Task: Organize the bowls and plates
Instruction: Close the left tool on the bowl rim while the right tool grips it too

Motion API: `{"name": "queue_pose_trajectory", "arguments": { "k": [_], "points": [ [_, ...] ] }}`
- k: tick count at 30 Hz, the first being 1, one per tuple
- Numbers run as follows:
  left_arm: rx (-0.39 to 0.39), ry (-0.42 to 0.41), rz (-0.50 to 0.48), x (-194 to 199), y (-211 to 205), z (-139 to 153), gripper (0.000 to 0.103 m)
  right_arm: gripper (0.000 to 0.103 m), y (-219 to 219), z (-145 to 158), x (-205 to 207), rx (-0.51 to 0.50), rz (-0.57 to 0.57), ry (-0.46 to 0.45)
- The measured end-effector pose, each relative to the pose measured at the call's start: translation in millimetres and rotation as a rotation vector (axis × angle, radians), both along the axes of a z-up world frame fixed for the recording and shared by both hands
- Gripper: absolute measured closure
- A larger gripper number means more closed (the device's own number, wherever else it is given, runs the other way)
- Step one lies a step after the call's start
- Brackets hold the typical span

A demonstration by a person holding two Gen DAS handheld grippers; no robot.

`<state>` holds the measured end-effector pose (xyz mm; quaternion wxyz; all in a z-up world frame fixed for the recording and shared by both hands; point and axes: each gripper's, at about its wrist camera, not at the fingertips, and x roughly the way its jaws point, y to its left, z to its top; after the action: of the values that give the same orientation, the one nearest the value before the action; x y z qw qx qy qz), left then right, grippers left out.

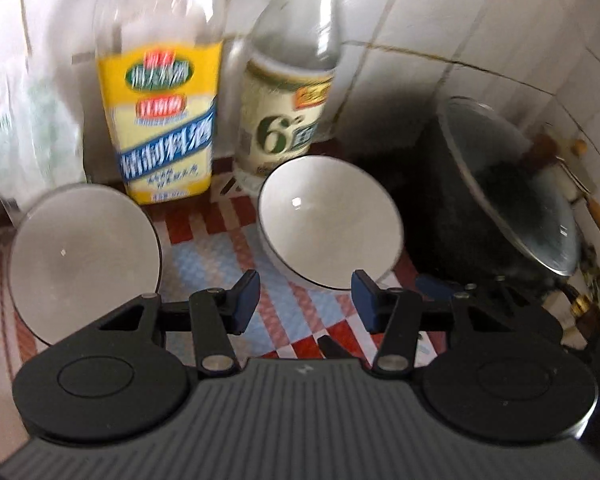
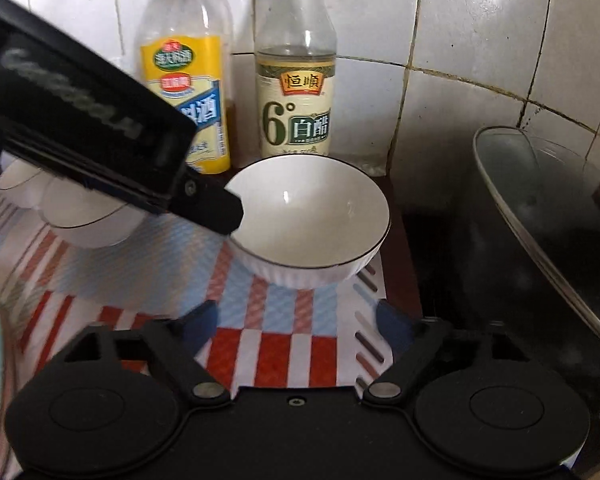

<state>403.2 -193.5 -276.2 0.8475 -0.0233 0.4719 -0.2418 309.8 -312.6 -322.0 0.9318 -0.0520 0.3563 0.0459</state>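
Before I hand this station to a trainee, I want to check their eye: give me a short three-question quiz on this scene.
1. True or false: the left claw is shut on the ribbed white bowl.
2. Which stands right behind that bowl? A) white-vinegar bottle B) yellow-label bottle C) glass pot lid
3. Fill in: the bowl rests on a ____ mat.

Key: 1 false, both claws are open, the right claw too; 2 A; 3 checked.
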Motion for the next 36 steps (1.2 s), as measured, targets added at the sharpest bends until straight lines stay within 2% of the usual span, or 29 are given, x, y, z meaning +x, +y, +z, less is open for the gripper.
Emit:
{"name": "queue_pose_trajectory", "arguments": {
  "k": [3, 6, 10, 12, 14, 16, 18, 20, 23, 28, 36],
  "points": [
    [-0.01, 0.028, 0.023, 11, 1, -11, 0.054, 0.01, 1, -10, 9, -0.082, 0.025, -0.008],
    [0.014, 0.002, 0.013, 19, -4, -15, 0.055, 0.009, -4, -12, 15, -0.047, 0.039, -0.02],
    [0.018, 0.013, -0.001, 34, -11, -22, 0.057, 0.004, -6, -17, 29, -0.059, 0.029, -0.028],
    [0.052, -0.005, -0.003, 38, -15, -26, 0.057, 0.002, -7, -20, 37, -0.04, -0.008, -0.023],
    [0.079, 0.0, -0.011, 43, -18, -30, 0.057, 0.002, -4, -23, 46, -0.032, 0.002, -0.006],
    [0.079, -0.004, -0.02, 45, -18, -30, 0.061, 0.001, 3, -24, 50, -0.062, 0.014, -0.031],
    [0.082, -0.007, -0.033, 47, -18, -32, 0.079, 0.002, 9, -26, 51, -0.083, 0.025, -0.056],
    [0.082, 0.002, -0.032, 49, -17, -34, 0.085, 0.001, 11, -29, 52, -0.088, 0.019, -0.07],
    [0.086, -0.016, -0.043, 46, -17, -34, 0.086, 0.001, 13, -32, 50, -0.089, 0.016, -0.093],
    [0.176, -0.085, -0.077, 29, -26, -27, 0.087, 0.001, 21, -33, 40, -0.079, 0.012, -0.108],
    [0.129, -0.07, -0.083, 4, -11, 0, 0.087, 0.001, 29, -8, 8, -0.067, -0.013, -0.111]
  ]
}}
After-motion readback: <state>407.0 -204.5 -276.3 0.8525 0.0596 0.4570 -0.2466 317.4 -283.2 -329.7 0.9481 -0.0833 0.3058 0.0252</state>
